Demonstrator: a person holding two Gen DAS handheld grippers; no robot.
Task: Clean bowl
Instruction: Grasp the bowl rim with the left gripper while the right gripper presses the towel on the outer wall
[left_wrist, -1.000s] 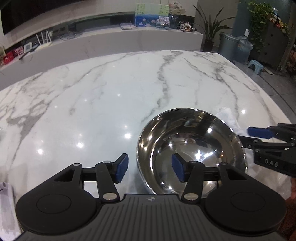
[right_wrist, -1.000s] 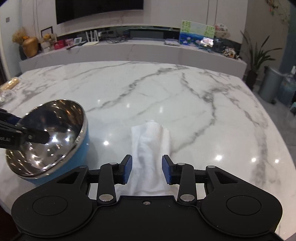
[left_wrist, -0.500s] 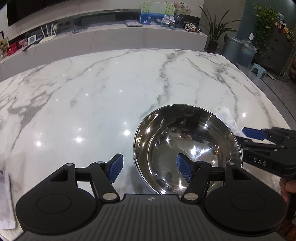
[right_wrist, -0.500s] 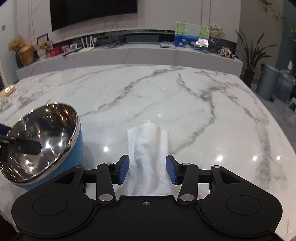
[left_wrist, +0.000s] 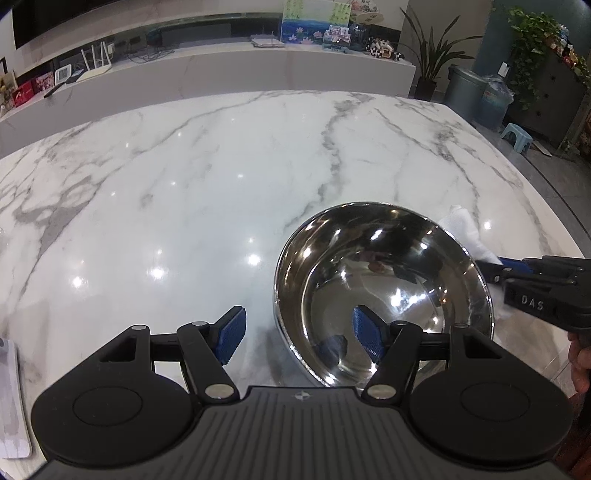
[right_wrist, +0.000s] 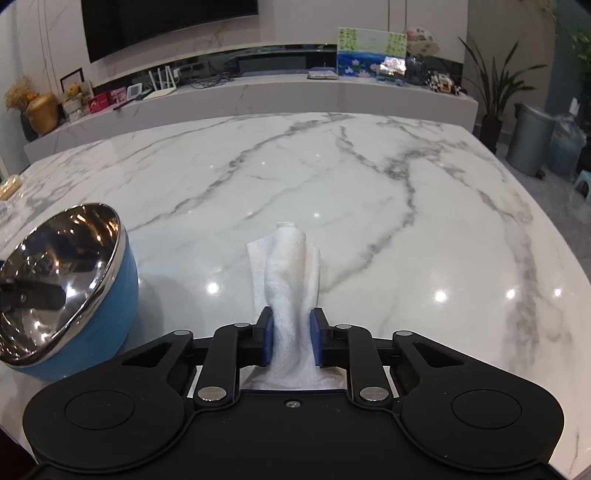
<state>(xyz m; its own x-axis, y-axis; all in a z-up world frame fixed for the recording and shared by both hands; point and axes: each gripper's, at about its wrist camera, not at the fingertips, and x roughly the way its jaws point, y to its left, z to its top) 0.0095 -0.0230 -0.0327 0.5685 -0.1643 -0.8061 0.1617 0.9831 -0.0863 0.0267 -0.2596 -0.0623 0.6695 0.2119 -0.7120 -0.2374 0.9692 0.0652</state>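
Note:
A steel bowl with a blue outside (right_wrist: 70, 280) stands tilted on the marble table (right_wrist: 332, 177). In the left wrist view the bowl (left_wrist: 384, 280) lies between the open fingers of my left gripper (left_wrist: 299, 338): the right pad is inside the bowl, the left pad outside its near rim, neither pressing it. My right gripper (right_wrist: 291, 341) is shut on a white folded cloth (right_wrist: 288, 266) that lies on the table to the right of the bowl. The cloth (left_wrist: 465, 229) and the right gripper also show in the left wrist view, beyond the bowl's right rim.
A pale flat object (left_wrist: 9, 398) lies at the table's near left edge. A small item (right_wrist: 9, 186) lies at the far left corner. A low marble counter (right_wrist: 280, 96) with routers, pictures and ornaments runs behind the table. Bins (right_wrist: 532, 144) stand to the right.
My right gripper has closed on the white cloth, which now bunches up between its pads. My left gripper has opened wider around the bowl's near rim.

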